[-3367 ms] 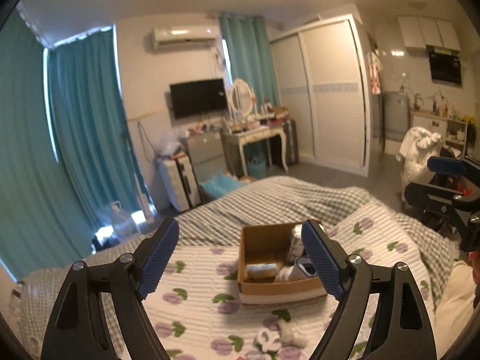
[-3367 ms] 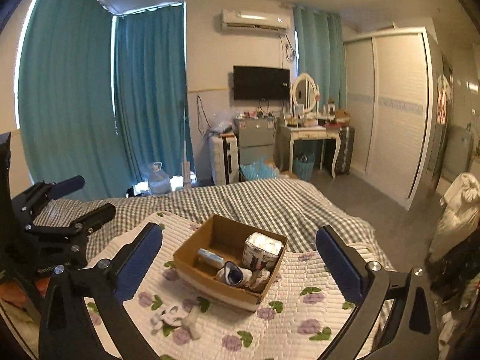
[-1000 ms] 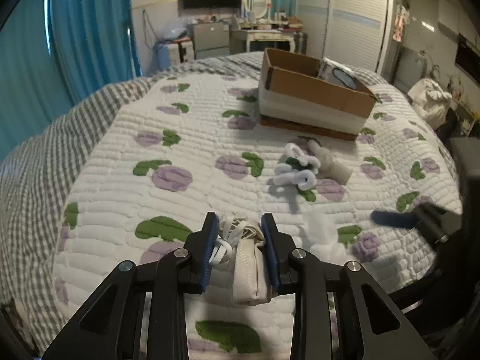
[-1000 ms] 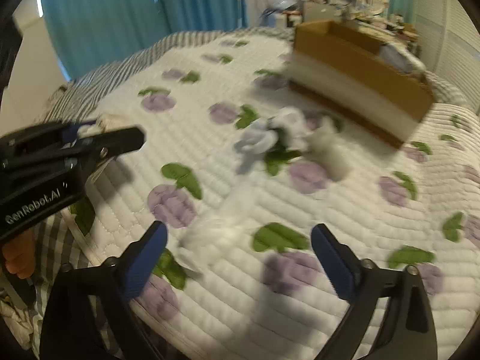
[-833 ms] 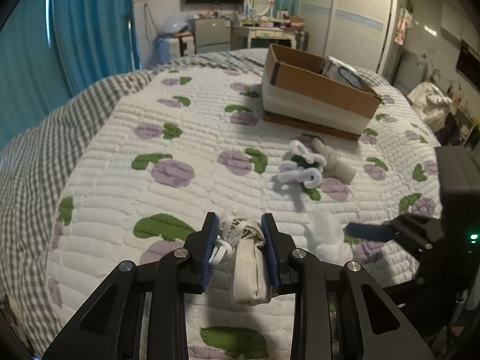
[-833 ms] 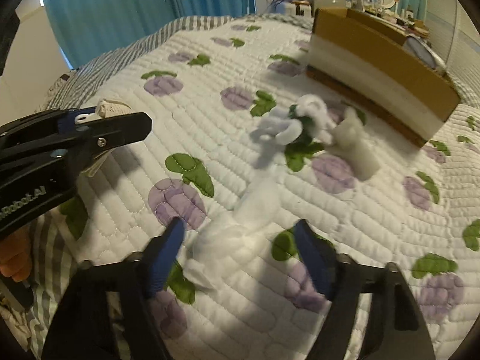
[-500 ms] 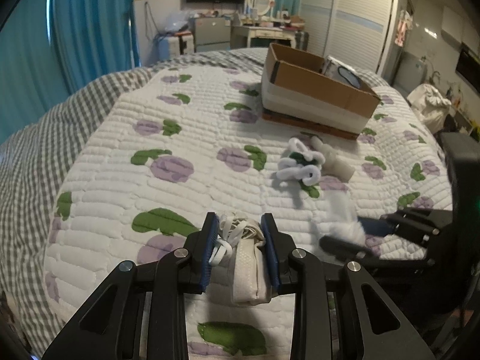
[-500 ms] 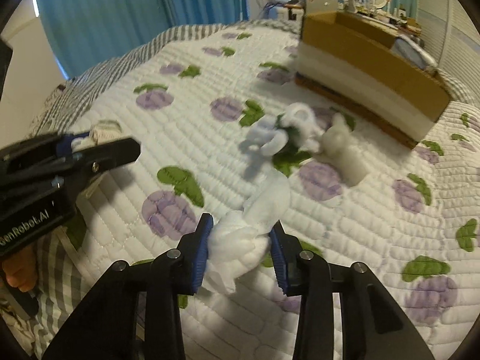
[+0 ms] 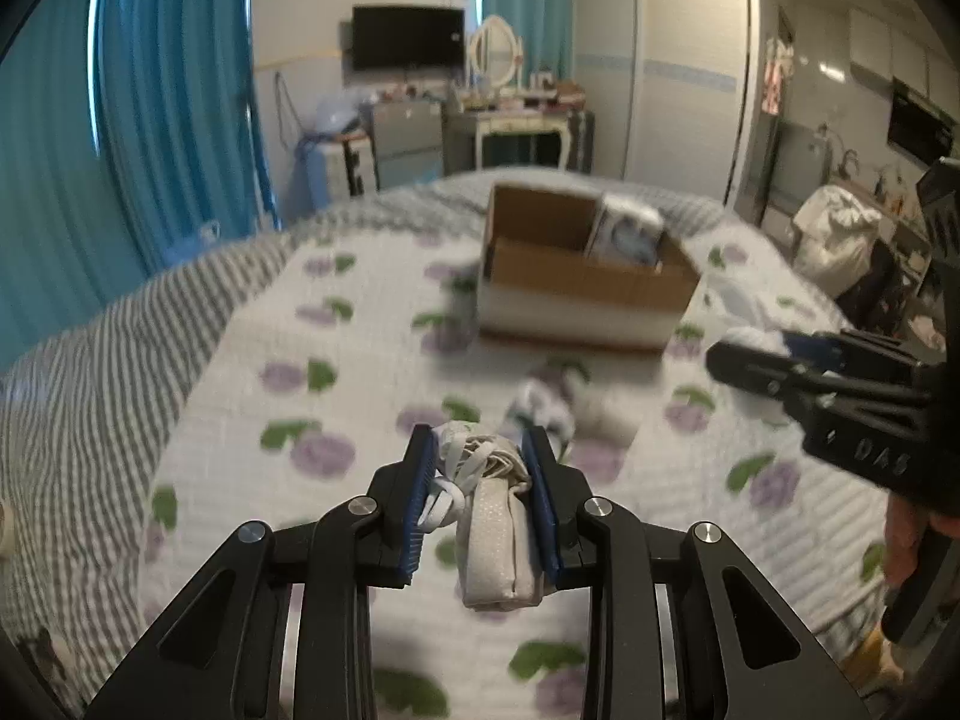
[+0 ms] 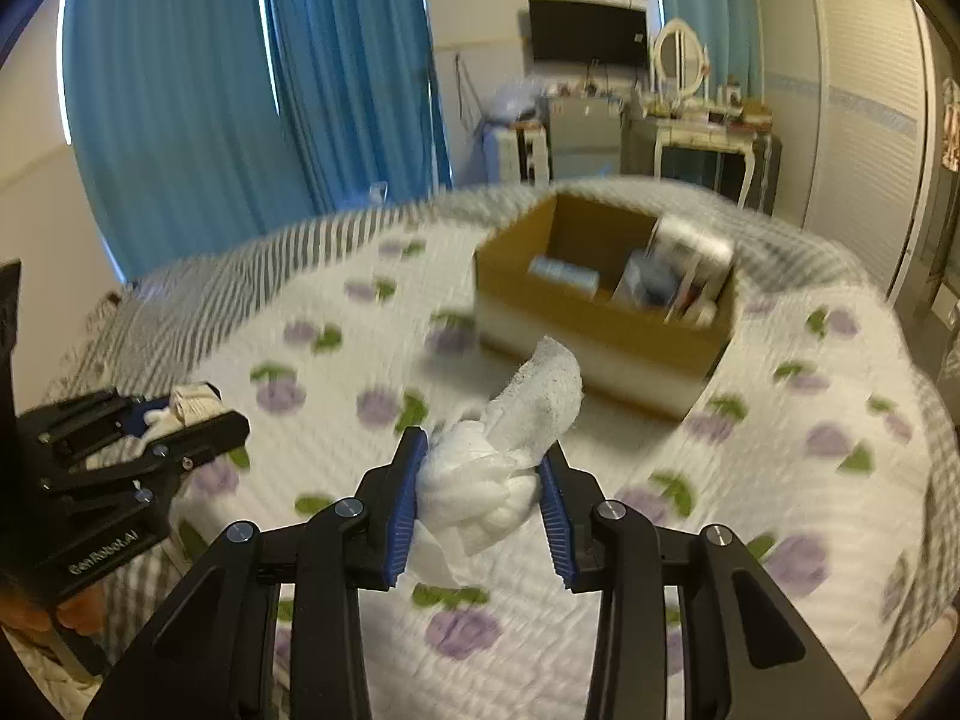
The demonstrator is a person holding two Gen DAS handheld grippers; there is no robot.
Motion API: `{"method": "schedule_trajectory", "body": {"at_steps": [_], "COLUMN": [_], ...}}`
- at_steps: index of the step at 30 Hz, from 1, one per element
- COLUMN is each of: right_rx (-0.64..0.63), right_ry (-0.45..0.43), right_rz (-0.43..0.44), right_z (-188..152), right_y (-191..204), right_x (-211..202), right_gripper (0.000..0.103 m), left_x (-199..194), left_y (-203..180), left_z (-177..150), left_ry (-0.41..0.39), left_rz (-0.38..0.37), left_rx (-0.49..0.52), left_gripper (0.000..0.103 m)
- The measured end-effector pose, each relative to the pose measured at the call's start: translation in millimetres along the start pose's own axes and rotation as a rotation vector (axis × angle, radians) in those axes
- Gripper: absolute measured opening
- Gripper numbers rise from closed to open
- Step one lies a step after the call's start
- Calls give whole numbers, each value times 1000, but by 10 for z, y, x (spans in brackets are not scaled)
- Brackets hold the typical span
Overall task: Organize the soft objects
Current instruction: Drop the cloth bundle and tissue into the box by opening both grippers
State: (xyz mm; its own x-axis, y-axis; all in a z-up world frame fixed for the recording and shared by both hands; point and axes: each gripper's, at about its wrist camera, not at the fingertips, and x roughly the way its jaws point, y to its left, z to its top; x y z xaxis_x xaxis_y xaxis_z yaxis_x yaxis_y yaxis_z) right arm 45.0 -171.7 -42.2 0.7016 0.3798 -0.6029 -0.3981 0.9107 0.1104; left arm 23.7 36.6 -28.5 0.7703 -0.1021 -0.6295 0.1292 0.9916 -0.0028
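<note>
Above the flowered white quilt (image 10: 780,480), a knotted white cloth (image 10: 510,456) is squeezed by the right gripper (image 10: 483,480) and a beige strappy pouch (image 9: 489,516) by the left gripper (image 9: 480,480), likely for dropping into the brown cardboard box (image 10: 600,324).

White lettering "GenRobot.AI" stands on the left gripper (image 10: 180,414) body; on the right gripper (image 9: 750,354) only "DAS" reads.

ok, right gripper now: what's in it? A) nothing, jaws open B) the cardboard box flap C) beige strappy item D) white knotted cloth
D: the right gripper is shut on a white knotted cloth, lifted above the quilt; the beige strappy item sits in the left gripper, and the cardboard box lies ahead, untouched.
</note>
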Motion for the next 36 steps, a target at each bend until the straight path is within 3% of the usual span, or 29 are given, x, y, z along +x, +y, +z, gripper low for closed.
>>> {"method": "schedule_trajectory", "body": {"at_steps": [8,15,23,32,33,35,36], "right_rx": [7,37,67,76,73,78,83], "right_ry": [-120,-146,-85,-12,-9,-8,-10], "right_rz": [-15,-10,9,54,59,53,48], "right_z": [633,1141,1562,1842,1847,1865,1867], "right_y": [-429,-867,-1343,-1546,-1539,-1538,-1536], "right_x": [-383,-227,607,1614,1676,1783,1812], "right_gripper": [36,36,36,37,37,43,53], "left_x": [74,509,1470,2350,2403,2468,2473], "left_y": [-319,-565,-634,-548,-544,-547,-535], "left_z": [737,1344,1728,1688,1672,1659,1652], "left_ry": [-97,-140,-79,-8,2,20,16], "left_rz": [-51,-81,-81,-59,-50,-29,-17], "left_rx": [48,87,102,144,148,146,135], "left_gripper": [29,29,29,32,35,55,71]}}
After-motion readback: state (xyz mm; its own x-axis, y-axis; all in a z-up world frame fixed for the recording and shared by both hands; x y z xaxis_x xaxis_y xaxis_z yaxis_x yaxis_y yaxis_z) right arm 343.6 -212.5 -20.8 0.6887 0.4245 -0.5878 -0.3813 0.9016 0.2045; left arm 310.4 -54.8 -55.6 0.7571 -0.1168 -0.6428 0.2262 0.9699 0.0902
